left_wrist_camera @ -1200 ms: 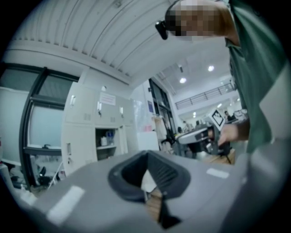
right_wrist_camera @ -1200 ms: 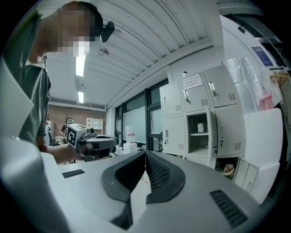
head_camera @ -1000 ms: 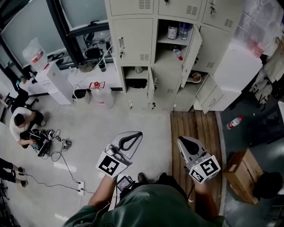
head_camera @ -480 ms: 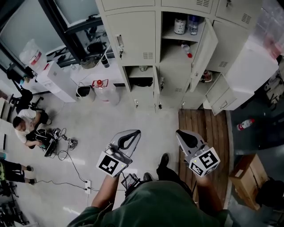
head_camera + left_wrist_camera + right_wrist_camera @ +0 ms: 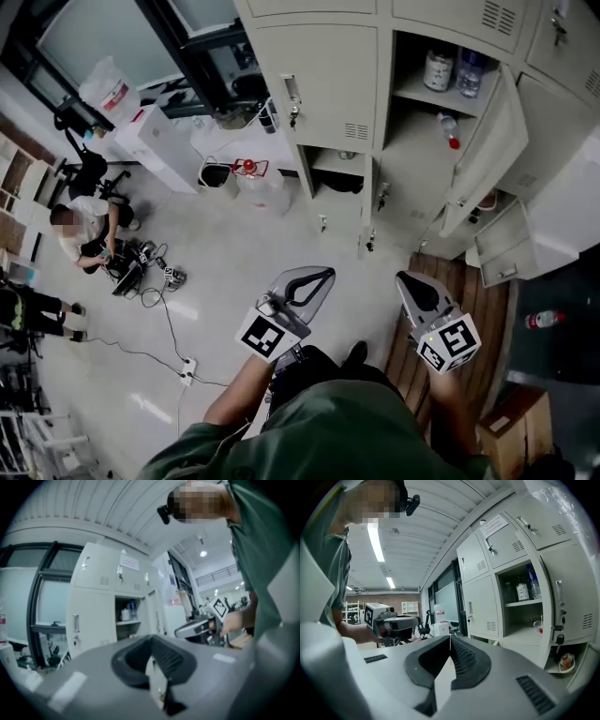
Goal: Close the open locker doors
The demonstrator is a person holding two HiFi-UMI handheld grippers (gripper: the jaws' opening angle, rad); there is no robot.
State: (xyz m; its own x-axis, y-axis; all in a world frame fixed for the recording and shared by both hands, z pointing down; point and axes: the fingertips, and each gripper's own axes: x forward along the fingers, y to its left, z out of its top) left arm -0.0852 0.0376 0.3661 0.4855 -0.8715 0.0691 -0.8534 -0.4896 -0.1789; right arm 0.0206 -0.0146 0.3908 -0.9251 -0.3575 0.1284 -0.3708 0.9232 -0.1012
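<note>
The left gripper (image 5: 322,276) and right gripper (image 5: 406,281) are held closed on nothing, well apart from the lockers (image 5: 333,84). Several doors stand open at the lockers' right, among them a tall door (image 5: 483,155). The approach is judged in hand; next, a door must be reached and pushed shut.

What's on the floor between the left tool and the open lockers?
Nothing. The head view shows only bare floor between the left tool and the open lockers.

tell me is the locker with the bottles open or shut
Open. Its door stands swung out to the right, and the bottles inside are in plain sight.
</note>
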